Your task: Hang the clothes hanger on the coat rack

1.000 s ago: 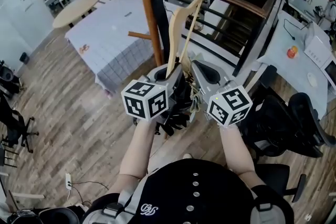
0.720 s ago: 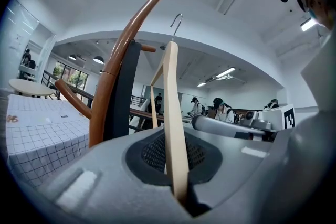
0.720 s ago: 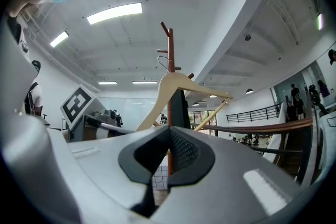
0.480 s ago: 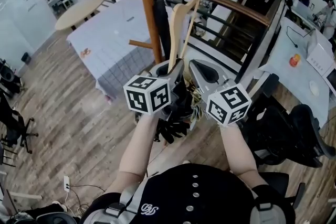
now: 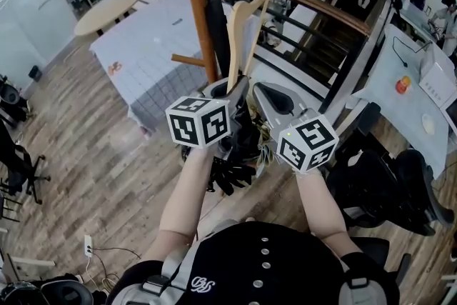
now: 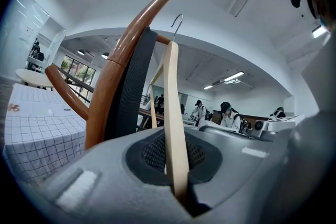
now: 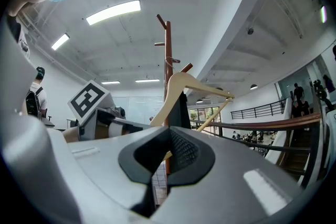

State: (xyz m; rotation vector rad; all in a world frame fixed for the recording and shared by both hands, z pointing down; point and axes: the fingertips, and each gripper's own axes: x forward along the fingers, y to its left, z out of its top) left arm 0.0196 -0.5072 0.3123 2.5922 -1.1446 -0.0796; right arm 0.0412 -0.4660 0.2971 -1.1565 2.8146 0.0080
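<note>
My left gripper [image 5: 235, 91] is shut on the lower end of one arm of a pale wooden clothes hanger [image 5: 234, 39], which stands upright from the jaws. In the left gripper view the hanger [image 6: 172, 113] rises from the pinched pads [image 6: 181, 194] to a metal hook [image 6: 178, 22]. Just left of it is the brown wooden coat rack [image 5: 196, 3], whose curved pegs [image 6: 131, 44] bear a black strap [image 6: 134, 86]. My right gripper [image 5: 265, 92] is beside the left one, shut with nothing in it. From its own view [image 7: 152, 186] the hanger [image 7: 184, 81] lies ahead against the rack pole [image 7: 167, 55].
A table with a checked cloth [image 5: 153, 46] stands behind the rack and a round table [image 5: 103, 11] further left. A wooden-topped railing [image 5: 321, 7] runs across at right. Black office chairs [image 5: 400, 175] and a white desk [image 5: 396, 75] stand at right. People sit in the background.
Both grippers have edged forward together, carrying the hanger a little closer to the coat rack's upper pegs. The left grip on the hanger is unchanged.
</note>
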